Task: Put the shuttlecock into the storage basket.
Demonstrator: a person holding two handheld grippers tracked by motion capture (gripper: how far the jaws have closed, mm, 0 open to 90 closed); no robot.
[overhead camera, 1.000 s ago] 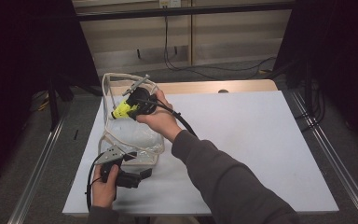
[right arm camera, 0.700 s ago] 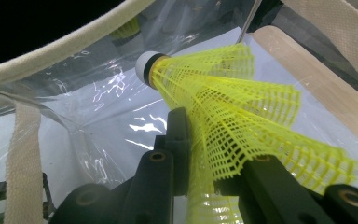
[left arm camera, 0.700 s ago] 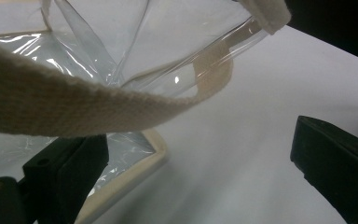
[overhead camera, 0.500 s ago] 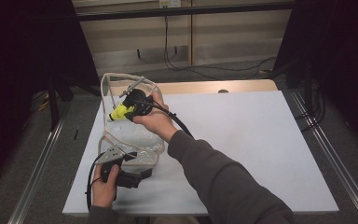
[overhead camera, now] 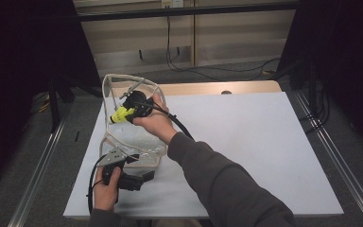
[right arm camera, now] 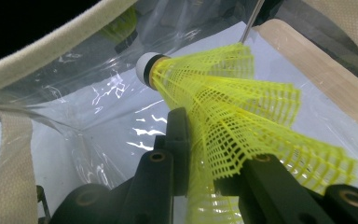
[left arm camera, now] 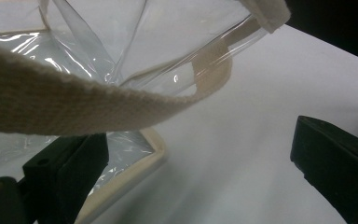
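The shuttlecock [right arm camera: 242, 121] skirt runs off the bottom edge in the right gripper view, and the jaws hide part of it. The strap [left arm camera: 74, 102] is cut off at the left edge in the left gripper view. The bag [overhead camera: 134, 142] hides the left gripper [overhead camera: 139, 163] tips.

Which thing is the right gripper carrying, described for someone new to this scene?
On the white table stands a clear plastic bag with cream webbing trim. At its mouth, the right gripper pinches a neon-yellow mesh shuttlecock, the only brightly coloured item.
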